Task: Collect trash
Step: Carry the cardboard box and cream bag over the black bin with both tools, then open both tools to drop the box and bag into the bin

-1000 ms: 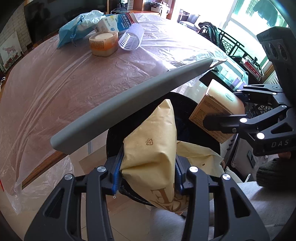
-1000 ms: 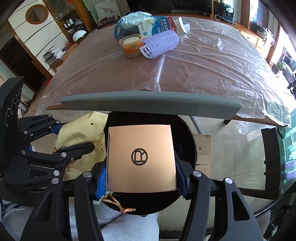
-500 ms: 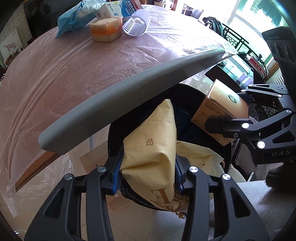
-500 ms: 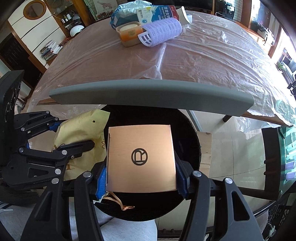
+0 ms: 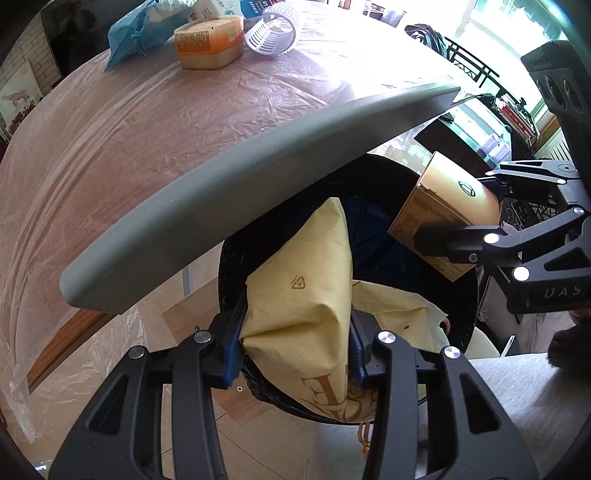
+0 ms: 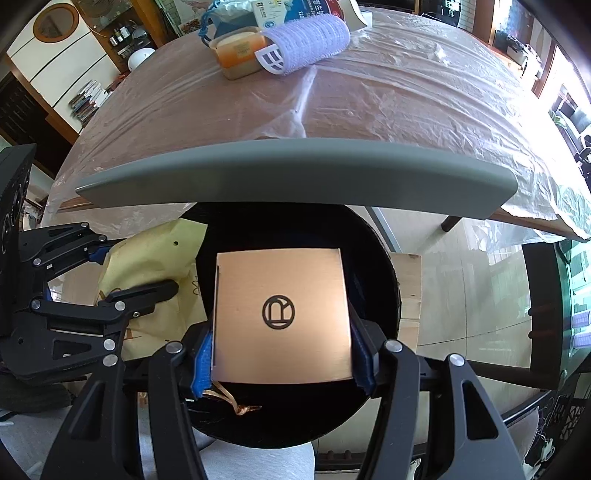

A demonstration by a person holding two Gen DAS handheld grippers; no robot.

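A big wooden table (image 6: pixel 369 110) is sitting under a crinkly clear plastic sheet (image 5: pixel 110 147), likely to keep it clean, and a grey chair back (image 6: pixel 295 181) is standing just in front of it. Below that, a round black trash bin (image 6: pixel 380 266) is waiting open, so things can drop straight in. The left gripper (image 5: pixel 295 343) is squeezing a yellow paper bag (image 5: pixel 306 295) tightly between its blue pads (image 5: pixel 232 350), holding it over the bin's near edge. The right gripper (image 6: pixel 282 354) is pinching a flat copper-coloured box (image 6: pixel 280 314) by both sides right above the bin's mouth — probably ready to let go. At the far end of the table, more stuff is lying bunched together: a blue drawstring pouch (image 5: pixel 133 37), a printed carton (image 6: pixel 291 11), an orange tub (image 5: pixel 208 42) and a white holey roller (image 6: pixel 306 40). Around the room, cabinets and bright windows are showing — it seems to be a home.
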